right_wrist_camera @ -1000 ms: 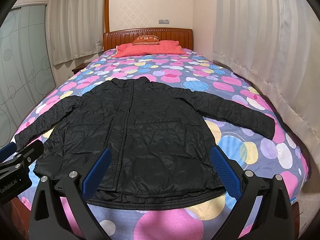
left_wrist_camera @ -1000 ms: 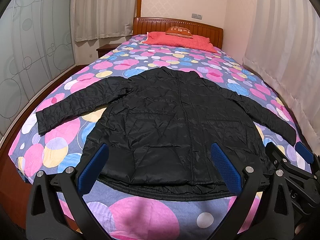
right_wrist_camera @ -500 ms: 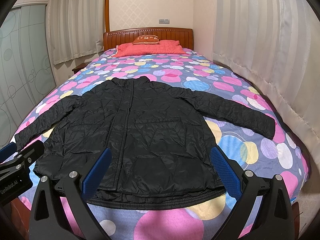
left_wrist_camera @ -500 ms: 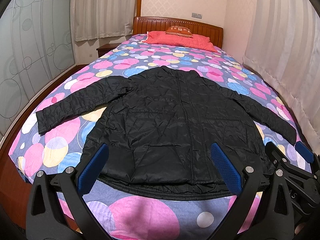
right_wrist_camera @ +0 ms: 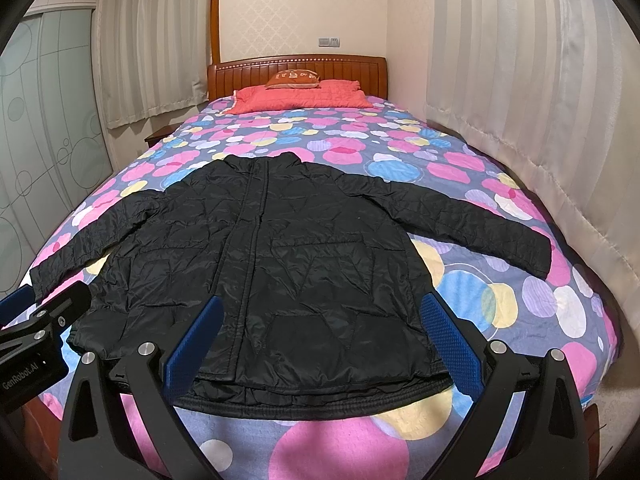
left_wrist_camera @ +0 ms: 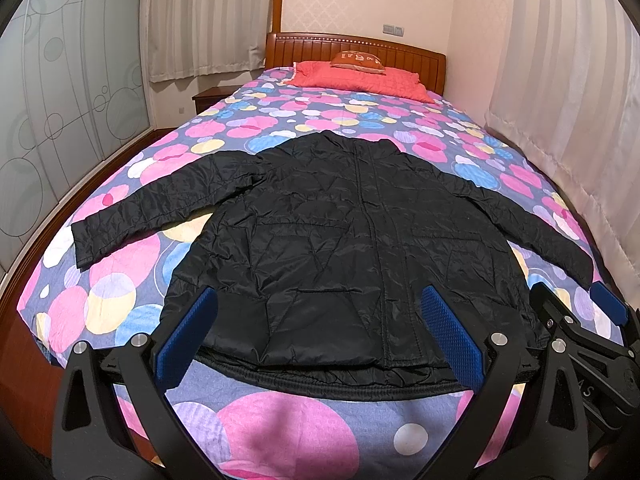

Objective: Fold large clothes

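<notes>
A black quilted jacket [left_wrist_camera: 344, 240] [right_wrist_camera: 280, 260] lies flat on the bed, front up and zipped, both sleeves spread out to the sides, collar toward the headboard. My left gripper [left_wrist_camera: 320, 328] hovers open above the hem, on the jacket's left half. My right gripper [right_wrist_camera: 320, 332] is open too, above the hem's right half. Neither holds anything. The left sleeve cuff [left_wrist_camera: 86, 242] rests near the bed's left edge; the right sleeve cuff [right_wrist_camera: 536, 252] rests near the right edge.
The bed [left_wrist_camera: 280, 432] carries a cover with coloured circles. A red pillow [left_wrist_camera: 356, 80] and wooden headboard [left_wrist_camera: 400, 50] stand at the far end. Curtains [right_wrist_camera: 540, 120] hang close along the right side. A glass-panel wardrobe [left_wrist_camera: 48, 120] and a nightstand [left_wrist_camera: 210, 96] are on the left.
</notes>
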`<move>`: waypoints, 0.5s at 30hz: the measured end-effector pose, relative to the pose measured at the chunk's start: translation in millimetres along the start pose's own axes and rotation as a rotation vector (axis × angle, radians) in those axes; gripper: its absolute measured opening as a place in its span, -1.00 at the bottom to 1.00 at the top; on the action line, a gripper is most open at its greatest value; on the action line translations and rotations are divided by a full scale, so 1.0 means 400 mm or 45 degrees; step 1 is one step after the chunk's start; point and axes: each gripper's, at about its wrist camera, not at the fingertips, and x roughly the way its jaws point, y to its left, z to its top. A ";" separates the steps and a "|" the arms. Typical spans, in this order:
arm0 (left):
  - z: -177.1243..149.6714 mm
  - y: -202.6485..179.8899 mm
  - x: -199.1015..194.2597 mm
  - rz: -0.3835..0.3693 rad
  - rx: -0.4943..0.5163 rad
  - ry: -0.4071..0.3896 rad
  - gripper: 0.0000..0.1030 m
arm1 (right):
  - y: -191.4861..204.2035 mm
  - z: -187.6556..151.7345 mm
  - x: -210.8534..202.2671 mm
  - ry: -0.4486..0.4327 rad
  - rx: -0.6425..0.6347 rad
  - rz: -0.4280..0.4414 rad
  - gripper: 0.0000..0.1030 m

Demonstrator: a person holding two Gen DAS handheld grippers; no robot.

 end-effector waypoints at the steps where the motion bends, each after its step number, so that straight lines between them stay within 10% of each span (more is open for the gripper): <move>1: 0.000 0.000 0.000 0.000 0.000 -0.001 0.96 | 0.000 0.000 0.000 -0.001 0.000 0.001 0.90; 15: 0.000 0.000 0.001 0.002 0.001 0.003 0.96 | 0.001 -0.003 0.004 0.001 0.000 0.001 0.90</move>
